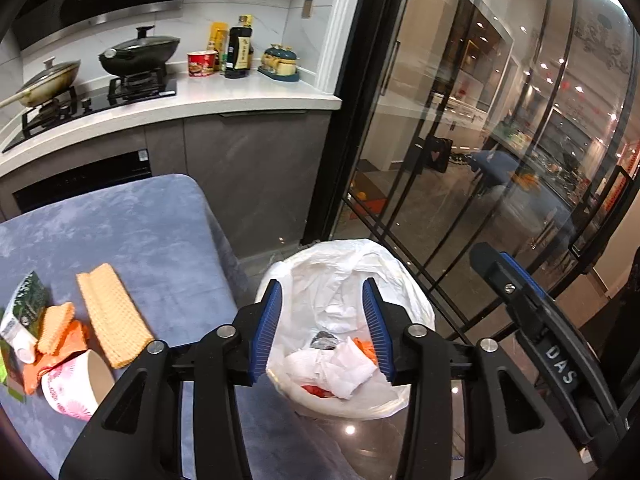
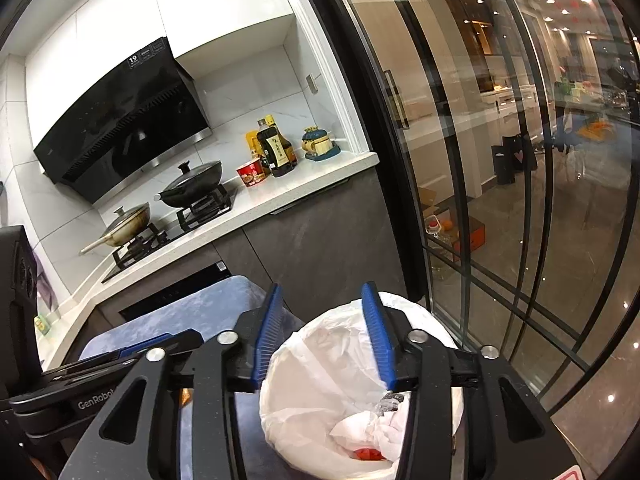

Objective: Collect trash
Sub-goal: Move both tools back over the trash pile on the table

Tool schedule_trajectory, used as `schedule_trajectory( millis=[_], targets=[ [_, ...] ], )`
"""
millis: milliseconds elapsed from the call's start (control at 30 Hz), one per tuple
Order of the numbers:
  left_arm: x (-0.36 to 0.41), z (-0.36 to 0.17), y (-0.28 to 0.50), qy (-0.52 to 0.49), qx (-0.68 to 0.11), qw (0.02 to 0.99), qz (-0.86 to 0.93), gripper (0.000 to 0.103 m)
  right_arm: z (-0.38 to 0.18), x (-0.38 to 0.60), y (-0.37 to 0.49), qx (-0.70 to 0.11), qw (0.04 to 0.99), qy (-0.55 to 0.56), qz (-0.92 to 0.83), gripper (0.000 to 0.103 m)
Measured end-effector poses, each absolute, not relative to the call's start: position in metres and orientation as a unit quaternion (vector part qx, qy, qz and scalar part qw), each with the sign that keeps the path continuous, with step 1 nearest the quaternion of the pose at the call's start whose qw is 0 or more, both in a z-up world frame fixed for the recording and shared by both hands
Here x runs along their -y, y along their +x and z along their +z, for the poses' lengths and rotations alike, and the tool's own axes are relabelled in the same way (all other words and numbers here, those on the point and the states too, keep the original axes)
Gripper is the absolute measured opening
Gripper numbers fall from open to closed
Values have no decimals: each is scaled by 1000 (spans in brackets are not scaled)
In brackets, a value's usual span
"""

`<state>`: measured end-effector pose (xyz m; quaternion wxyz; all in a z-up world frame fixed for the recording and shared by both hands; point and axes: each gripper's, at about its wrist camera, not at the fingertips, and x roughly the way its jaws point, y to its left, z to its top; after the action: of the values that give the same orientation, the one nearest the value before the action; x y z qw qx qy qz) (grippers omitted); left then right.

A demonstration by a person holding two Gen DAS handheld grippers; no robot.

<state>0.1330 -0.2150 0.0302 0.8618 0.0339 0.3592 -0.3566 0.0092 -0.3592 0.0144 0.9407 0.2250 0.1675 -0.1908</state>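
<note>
A bin lined with a white bag stands on the floor beside the table. Inside it lie crumpled white tissue, a dark wrapper and orange and red scraps. My left gripper hangs over the bin, open, with nothing between its blue pads. My right gripper is open over the same bin and tissue, and it is also empty. On the table lie yellow wafer pieces, a tipped flowered paper cup, an orange wrapper and a green packet.
The table wears a blue-grey cloth. Behind it runs a white counter with a stove, two lidded pans, bottles and a red noodle cup. A black-framed glass door closes the right side.
</note>
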Motion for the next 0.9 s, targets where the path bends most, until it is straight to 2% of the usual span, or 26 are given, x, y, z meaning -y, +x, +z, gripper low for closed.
schedule_trajectory(
  millis=[200,367,600,800,900],
  targets=[
    [200,38,129,31,-348,870,-349,47,25,347,5,-156,945,220,-186,54],
    [181,45,128,23,-341,876,-340,50,33,332,5,-152,949,211,-176,54],
    [144,53,128,9,-330,890,-314,66,40,308,8,-152,954,203,-157,57],
    [108,57,137,-9,-331,900,-284,70,44,281,14,-157,959,193,-137,58],
    [89,56,141,-15,-330,906,-266,75,45,268,17,-160,961,187,-128,60]
  ],
)
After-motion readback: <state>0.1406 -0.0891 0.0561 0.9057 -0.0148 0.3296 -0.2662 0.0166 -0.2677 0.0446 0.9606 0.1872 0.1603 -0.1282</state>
